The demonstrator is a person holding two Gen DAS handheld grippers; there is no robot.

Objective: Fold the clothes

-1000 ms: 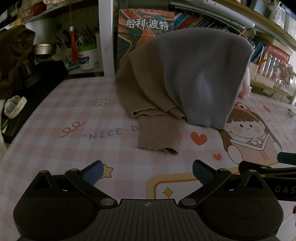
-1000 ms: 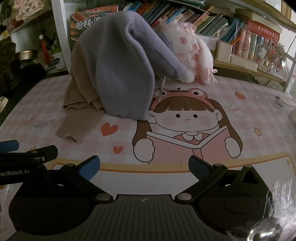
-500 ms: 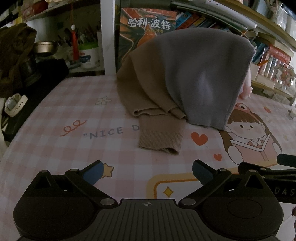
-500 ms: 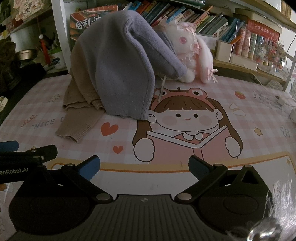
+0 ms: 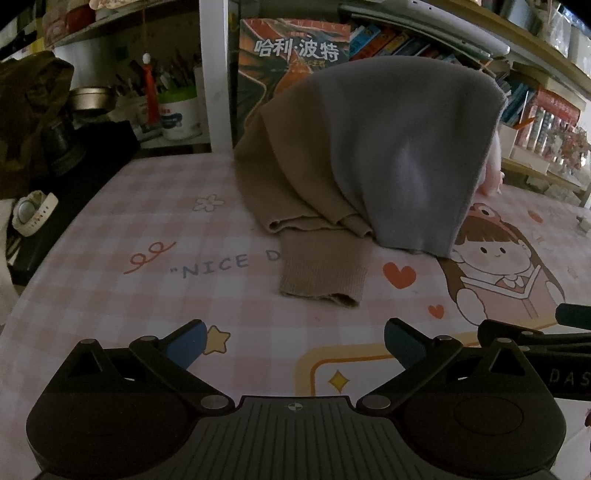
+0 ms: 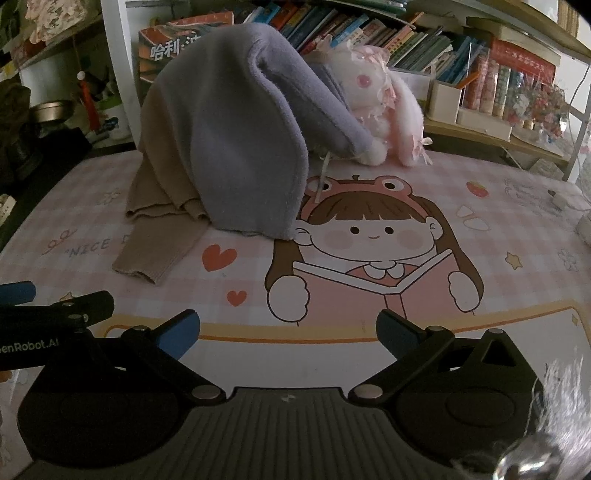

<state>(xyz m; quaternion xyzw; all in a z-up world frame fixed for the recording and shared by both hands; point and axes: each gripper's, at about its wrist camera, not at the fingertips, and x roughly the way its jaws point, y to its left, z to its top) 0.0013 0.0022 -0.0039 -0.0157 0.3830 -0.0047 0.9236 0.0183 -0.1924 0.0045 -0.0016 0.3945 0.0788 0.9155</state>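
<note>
A grey fleece garment (image 5: 402,147) (image 6: 240,147) is heaped in a tall mound at the back of the table, lying over a tan knit sweater (image 5: 295,192) (image 6: 162,184). The sweater's ribbed sleeve (image 5: 321,273) (image 6: 147,258) trails forward onto the pink checked mat. My left gripper (image 5: 293,341) is open near the front edge, well short of the sleeve, with nothing between its fingers. My right gripper (image 6: 288,332) is open too, over the cartoon girl print, clear of the clothes. Each view shows the other gripper at its side edge.
A pink-and-white plush rabbit (image 6: 380,110) leans behind the grey garment. Bookshelves (image 6: 369,33) run along the back with a white post (image 5: 212,74). A dark cloth (image 5: 26,110), metal bowl (image 5: 88,98) and white watch (image 5: 33,210) sit at the left edge.
</note>
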